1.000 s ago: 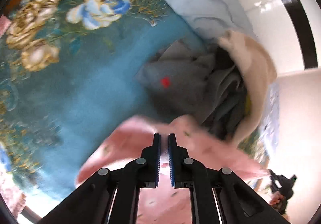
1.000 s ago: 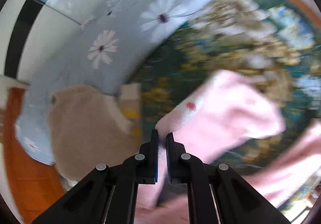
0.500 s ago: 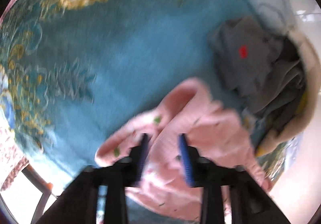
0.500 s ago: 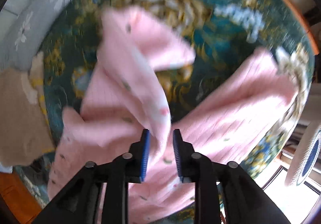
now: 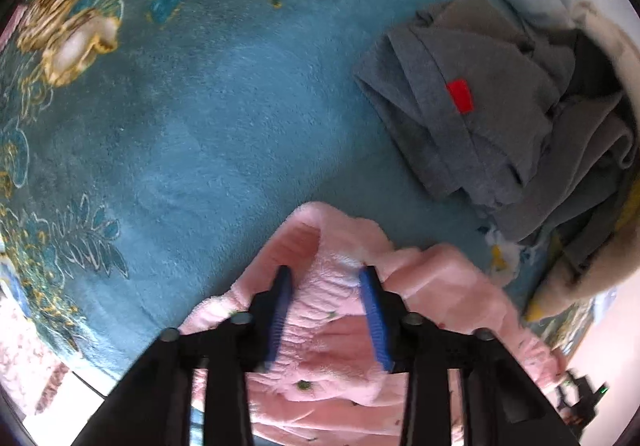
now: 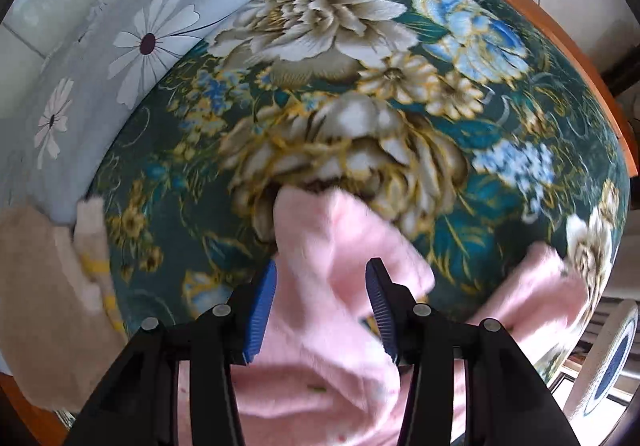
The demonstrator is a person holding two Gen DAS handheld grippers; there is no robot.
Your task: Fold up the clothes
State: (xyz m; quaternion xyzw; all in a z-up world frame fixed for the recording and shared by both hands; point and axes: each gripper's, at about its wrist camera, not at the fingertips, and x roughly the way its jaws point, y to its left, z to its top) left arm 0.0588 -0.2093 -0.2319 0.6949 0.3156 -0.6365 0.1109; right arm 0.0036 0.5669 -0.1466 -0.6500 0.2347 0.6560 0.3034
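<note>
A fluffy pink garment (image 5: 332, 342) lies rumpled on the teal floral blanket (image 5: 192, 134). In the left wrist view my left gripper (image 5: 326, 282) is open just above the pink cloth, which shows between its blue-padded fingers (image 5: 280, 310). Seen from the right wrist, the same pink garment (image 6: 332, 310) lies in a heap with one part (image 6: 548, 286) stretched to the right. My right gripper (image 6: 322, 278) is open over it, and its fingers (image 6: 262, 306) straddle a fold without pinching it.
A pile of grey clothes (image 5: 492, 118) with a red tag (image 5: 460, 96) sits at the right on the blanket, with a beige fleece (image 5: 608, 150) around it. A pale blue daisy-print quilt (image 6: 120, 38) runs along the far side. The orange wooden bed edge (image 6: 560, 34) bounds the right.
Both grippers were shut on the pink garment a second ago and have opened wide. The garment has dropped from the air onto the blanket and both grippers have lowered over it.
</note>
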